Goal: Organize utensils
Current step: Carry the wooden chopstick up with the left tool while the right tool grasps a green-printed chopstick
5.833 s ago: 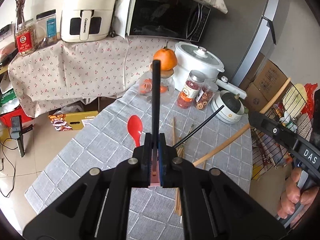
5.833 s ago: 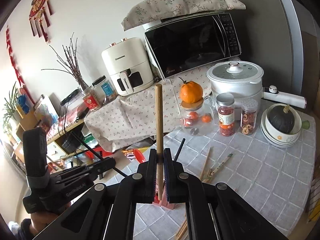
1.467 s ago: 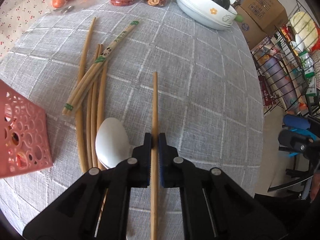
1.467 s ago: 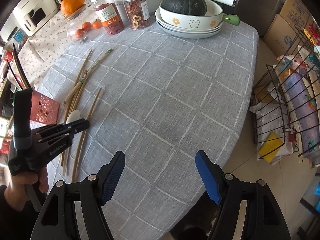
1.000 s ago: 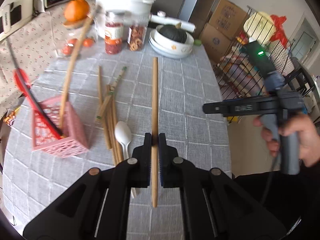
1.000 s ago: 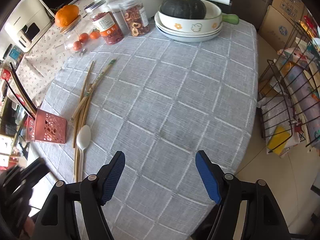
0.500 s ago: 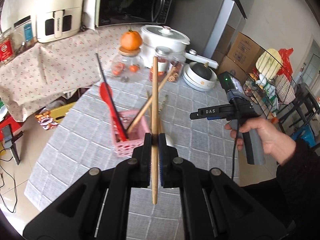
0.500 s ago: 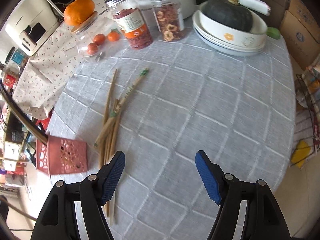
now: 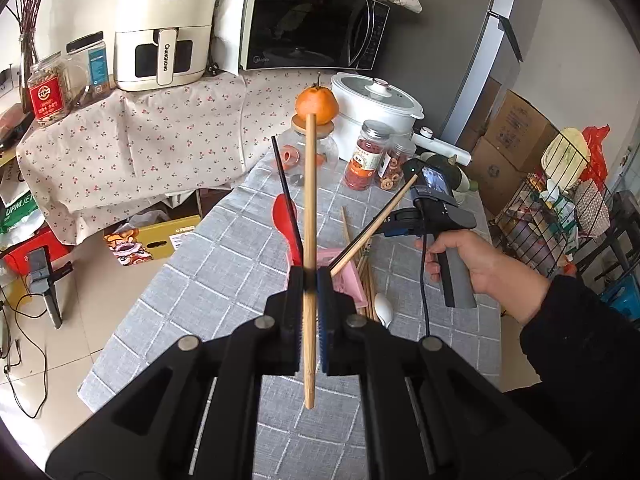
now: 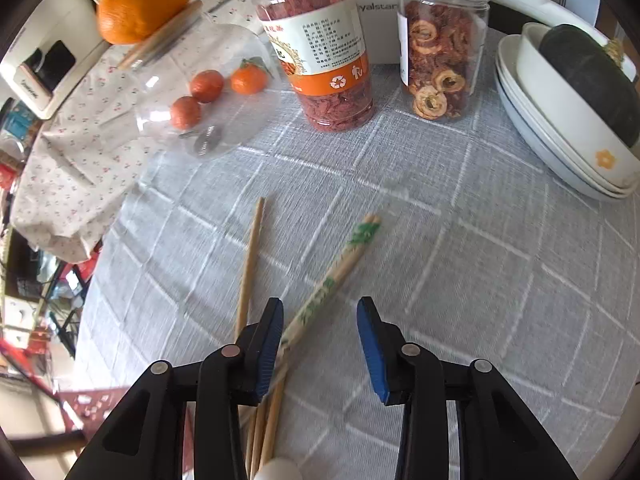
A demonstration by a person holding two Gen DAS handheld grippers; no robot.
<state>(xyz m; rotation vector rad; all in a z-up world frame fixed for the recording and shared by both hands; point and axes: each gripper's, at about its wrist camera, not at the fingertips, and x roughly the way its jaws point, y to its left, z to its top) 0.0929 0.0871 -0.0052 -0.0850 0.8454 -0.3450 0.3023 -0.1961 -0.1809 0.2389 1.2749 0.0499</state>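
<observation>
Left wrist view, left gripper [image 9: 310, 280] clamping bamboo chopstick [image 9: 309, 216] (upright), right gripper [image 10: 320, 328] closing over green-banded chopsticks [image 10: 332, 280]

Chopsticks [image 10: 256, 264] lie on the table [image 10: 460, 280]; behind them stand 3 jars [image 10: 320, 52], bowls [image 10: 560, 136] to their right.

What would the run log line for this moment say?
left tongs: shut on bamboo chopstick | right tongs: closing, open over paired chopsticks | pink basket: holds red spoon

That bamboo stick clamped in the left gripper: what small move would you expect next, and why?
Probably lowering it, end down, into the pink basket. The left gripper is shut on the bamboo chopstick, held upright just above the basket, where a red spoon and other sticks already stand.
</observation>
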